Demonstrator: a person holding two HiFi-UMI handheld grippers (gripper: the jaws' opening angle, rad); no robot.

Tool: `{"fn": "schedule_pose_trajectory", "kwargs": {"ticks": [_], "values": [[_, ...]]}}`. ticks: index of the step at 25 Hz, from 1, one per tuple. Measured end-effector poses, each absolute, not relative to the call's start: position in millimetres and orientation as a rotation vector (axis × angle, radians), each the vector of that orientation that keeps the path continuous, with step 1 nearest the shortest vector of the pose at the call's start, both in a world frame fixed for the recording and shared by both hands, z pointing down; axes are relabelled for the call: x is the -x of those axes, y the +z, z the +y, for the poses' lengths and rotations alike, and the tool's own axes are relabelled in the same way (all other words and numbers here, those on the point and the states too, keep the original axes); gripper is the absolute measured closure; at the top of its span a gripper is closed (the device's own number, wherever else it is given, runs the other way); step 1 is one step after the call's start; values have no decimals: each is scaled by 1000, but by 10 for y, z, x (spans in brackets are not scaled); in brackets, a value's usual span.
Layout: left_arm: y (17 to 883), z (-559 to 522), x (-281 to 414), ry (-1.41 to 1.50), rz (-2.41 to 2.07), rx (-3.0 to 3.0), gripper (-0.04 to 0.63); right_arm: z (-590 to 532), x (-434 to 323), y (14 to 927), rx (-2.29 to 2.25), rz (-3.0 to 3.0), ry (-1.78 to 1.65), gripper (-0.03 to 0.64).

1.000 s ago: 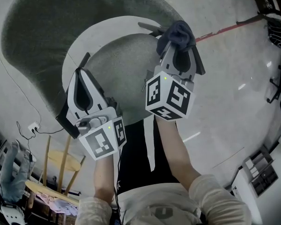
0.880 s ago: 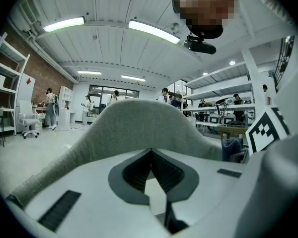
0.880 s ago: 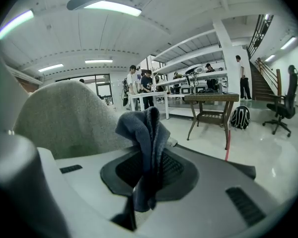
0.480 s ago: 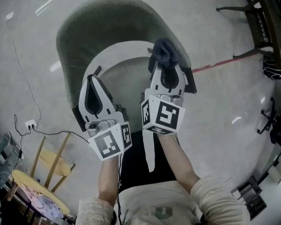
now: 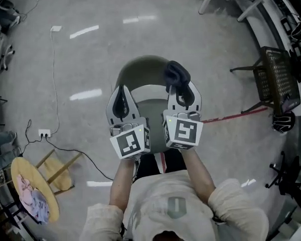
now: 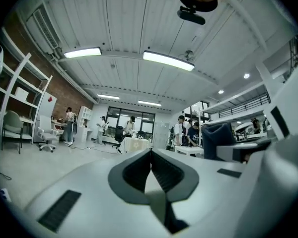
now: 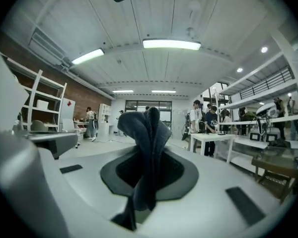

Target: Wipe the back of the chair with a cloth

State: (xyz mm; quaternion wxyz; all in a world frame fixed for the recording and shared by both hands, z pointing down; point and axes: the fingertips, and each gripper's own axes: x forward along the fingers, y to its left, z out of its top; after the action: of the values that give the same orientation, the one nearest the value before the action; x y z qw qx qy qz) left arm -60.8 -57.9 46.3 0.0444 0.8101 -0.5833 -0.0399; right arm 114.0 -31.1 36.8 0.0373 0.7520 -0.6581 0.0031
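**Cloth clamped in right gripper above the chair back; left gripper closed on nothing**

At the bottom of the head view a light shirt (image 5: 173, 210) is seen. An emblem is printed on its chest, too small to be read. Both forearms are stretched forward from it, side by side, toward the middle of the frame.

A marker cube (image 5: 132, 142) is carried on the left gripper (image 5: 121, 91) and another on the right gripper (image 5: 183, 89). Only black-and-white square patterns are shown on them, no lettering.

In the left gripper view the jaws are pressed together with nothing between them. In the right gripper view a dark blue cloth (image 7: 148, 128) is pinched between the jaws and stands bunched above them.

Just beyond the grippers, at frame centre, the chair (image 5: 140, 67) is seen from above, with an olive curved back and a pale inner rim. The cloth overlaps the right end of that back. Contact cannot be made out.

On the floor at lower left a round yellow stool (image 5: 27, 187) is cut off by the frame edge. A power strip (image 5: 43, 133) lies at the left. A red line (image 5: 231, 117) runs to the right, and a black mesh chair (image 5: 273, 77) stands at the right edge.

Far off in the gripper views, standing people (image 7: 202, 118), a white table (image 7: 213, 139), shelving (image 6: 20, 105) and ceiling lights (image 7: 171, 44) are shown.
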Motion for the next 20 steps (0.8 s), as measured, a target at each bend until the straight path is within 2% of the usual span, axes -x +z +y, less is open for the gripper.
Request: {"fn": "schedule_pose_trajectory", "kwargs": {"ticks": [8, 20], "values": [[-344, -96, 608, -191, -1819, -2536, 580, 9, -911, -204, -2148, -2212, 32, 558], [-541, 3, 601, -220, -1829, -2612, 580, 132, -695, -240, -2062, -2267, -4, 558]]}}
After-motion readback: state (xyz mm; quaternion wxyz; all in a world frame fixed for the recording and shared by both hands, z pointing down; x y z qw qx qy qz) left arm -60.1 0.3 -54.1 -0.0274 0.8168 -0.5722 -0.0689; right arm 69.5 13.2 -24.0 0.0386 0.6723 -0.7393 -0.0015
